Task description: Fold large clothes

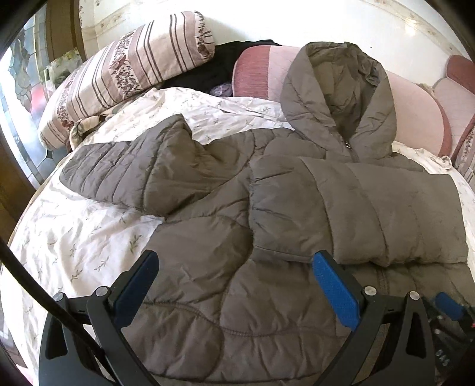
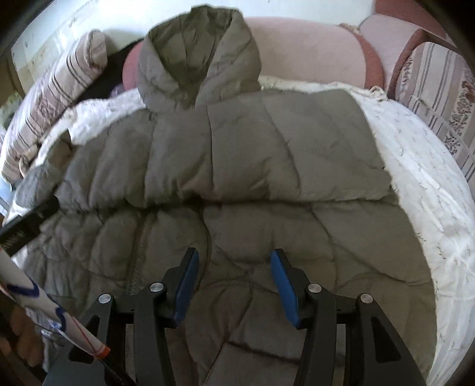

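A grey-brown quilted hooded jacket (image 1: 267,190) is spread front-up across a bed covered by a white sheet printed with small leaf sprigs (image 1: 68,237). Its hood (image 1: 338,98) is propped against a pink padded headboard (image 1: 415,118), one sleeve (image 1: 124,166) is stretched out over the sheet, and the other side has been folded across the chest. A striped, flower-printed pillow (image 1: 124,74) is leaned at the head of the bed beside a dark garment (image 1: 219,65), and a second striped pillow (image 2: 439,98) is seen on the opposite side. A stained-glass panel (image 1: 20,89) is visible at the room's edge, below a pale wall (image 1: 267,20). The left gripper (image 1: 234,261) is held wide apart above the jacket's lower part, nothing between its blue pads. The right gripper (image 2: 234,258) is held about half apart over the hem area, with nothing gripped.
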Motion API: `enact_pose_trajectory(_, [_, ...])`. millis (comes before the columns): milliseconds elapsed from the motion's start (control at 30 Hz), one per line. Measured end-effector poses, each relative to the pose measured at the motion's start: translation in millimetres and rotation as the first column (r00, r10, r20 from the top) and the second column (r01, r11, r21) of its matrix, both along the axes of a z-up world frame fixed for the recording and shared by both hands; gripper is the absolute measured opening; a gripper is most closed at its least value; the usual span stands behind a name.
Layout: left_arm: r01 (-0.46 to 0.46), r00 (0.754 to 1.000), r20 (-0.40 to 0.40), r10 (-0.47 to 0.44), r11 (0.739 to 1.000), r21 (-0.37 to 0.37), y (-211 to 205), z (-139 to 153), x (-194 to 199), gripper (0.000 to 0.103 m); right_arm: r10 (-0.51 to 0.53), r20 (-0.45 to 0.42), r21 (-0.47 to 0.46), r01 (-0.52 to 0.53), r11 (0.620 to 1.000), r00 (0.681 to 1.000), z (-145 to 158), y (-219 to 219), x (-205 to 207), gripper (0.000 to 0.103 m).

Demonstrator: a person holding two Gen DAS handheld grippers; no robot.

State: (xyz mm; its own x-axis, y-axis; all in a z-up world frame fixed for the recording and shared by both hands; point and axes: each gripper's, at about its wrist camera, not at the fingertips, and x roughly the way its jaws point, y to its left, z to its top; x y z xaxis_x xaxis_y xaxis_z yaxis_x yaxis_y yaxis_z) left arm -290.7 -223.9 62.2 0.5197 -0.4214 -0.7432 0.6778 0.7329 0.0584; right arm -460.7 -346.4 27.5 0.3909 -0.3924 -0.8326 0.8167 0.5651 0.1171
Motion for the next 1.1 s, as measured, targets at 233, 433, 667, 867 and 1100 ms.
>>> enact_pose_trajectory(233, [0.0,1.0,0.007,0.0,1.0,0.005,-3,-3,1,0.103,0.03,-0.137,-0.116,-0.047,0.992,0.99,-13,17,18,0.058])
enact_pose_trajectory(433, [0.017,0.999,0.047,-0.017,1.0,-0.01,-3,1,-6,0.103,0.032,-0.159,-0.137,-0.055,0.989,0.987,-14,20,20,0.061])
enact_pose_trajectory(667, [0.054,0.993,0.109,-0.05,0.998,-0.033,-5,7,-18,0.103,0.034,-0.217,-0.194,-0.077,0.978,0.976,-14,29,28,0.062])
enact_pose_trajectory(867, [0.076,0.985,0.159,-0.066,0.996,-0.054,-3,14,-25,0.103,0.031,-0.217,-0.191,-0.074,0.979,0.976,-14,26,27,0.064])
enact_pose_trajectory(1100, [0.054,0.989,0.14,-0.046,0.997,-0.061,1,15,-17,0.103,0.024,-0.235,-0.208,-0.075,0.975,0.972,-15,28,30,0.066])
